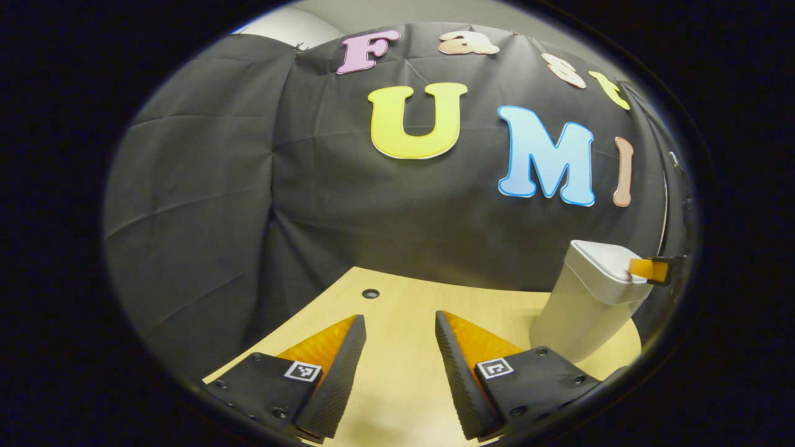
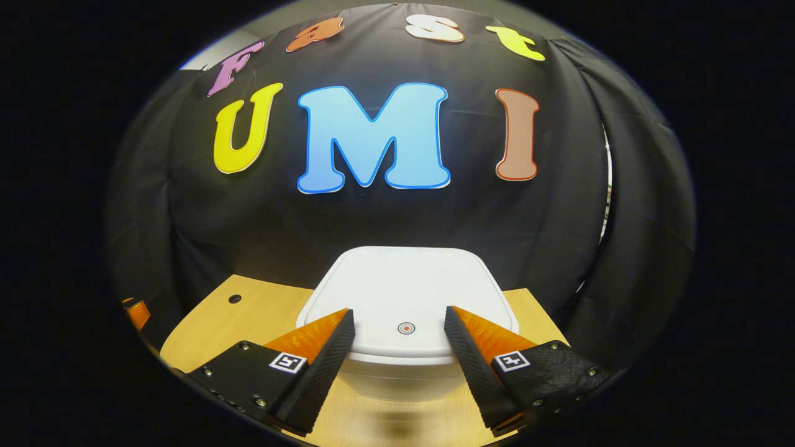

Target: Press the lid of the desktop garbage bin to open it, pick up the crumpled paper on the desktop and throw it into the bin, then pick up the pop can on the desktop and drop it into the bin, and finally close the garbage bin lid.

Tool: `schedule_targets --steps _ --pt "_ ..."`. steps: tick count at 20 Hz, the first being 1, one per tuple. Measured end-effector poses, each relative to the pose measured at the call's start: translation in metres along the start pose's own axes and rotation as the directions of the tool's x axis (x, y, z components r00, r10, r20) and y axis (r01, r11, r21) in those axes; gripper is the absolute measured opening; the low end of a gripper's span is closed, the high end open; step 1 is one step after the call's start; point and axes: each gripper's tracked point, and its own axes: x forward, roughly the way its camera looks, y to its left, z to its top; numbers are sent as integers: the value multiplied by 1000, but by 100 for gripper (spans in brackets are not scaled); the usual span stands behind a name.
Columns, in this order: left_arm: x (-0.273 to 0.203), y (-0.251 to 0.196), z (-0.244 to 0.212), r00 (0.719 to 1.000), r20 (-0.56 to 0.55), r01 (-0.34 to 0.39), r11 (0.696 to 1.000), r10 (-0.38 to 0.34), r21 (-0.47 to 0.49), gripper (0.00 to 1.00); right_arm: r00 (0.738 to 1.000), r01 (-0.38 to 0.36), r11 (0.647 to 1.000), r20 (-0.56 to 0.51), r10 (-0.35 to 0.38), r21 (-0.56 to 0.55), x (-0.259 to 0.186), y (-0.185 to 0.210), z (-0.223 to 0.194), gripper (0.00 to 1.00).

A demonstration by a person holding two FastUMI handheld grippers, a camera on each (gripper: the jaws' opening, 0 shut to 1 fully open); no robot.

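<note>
bin lid down, both grippers empty

in the left gripper view we see the left gripper (image 1: 400, 323) at the bottom, jaws wide apart with nothing between them, just bare desk (image 1: 404, 372) under the gap. a small dark hole (image 1: 371, 293) sits in the desk top near the far edge, just left of centre. to the right stands the bin (image 1: 587, 304), white, upright, lid (image 1: 605, 264) down. at the bin's right top edge we see the other gripper's tip (image 1: 646, 268) touching or just over the lid; we cannot tell which.

in the right gripper view we see, at far left, a bit of the left gripper (image 2: 135, 311) at the desk (image 2: 248, 310) edge. the hole (image 2: 235, 298) is near it. the right gripper (image 2: 399, 320) is at bottom centre, jaws open, holding nothing, one finger on each side of the lid's (image 2: 404, 292) near edge. whether the fingertips rest on the lid we cannot tell. a small red dot mark (image 2: 406, 328) on the lid lies right between the fingers. the bin body (image 2: 397, 379) shows below the lid.
</note>
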Motion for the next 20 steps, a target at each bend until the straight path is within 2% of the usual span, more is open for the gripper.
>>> schedule_targets --steps 11,20 --pt "-5 0 -7 1000 -14 4 1000 -4 -1 77 997 -3 1000 73 4 -3 2 0 -1 95" --pt "-6 -10 -3 1000 -5 29 999 -29 20 77 997 6 1000 78 -8 24 2 0 -4 95"
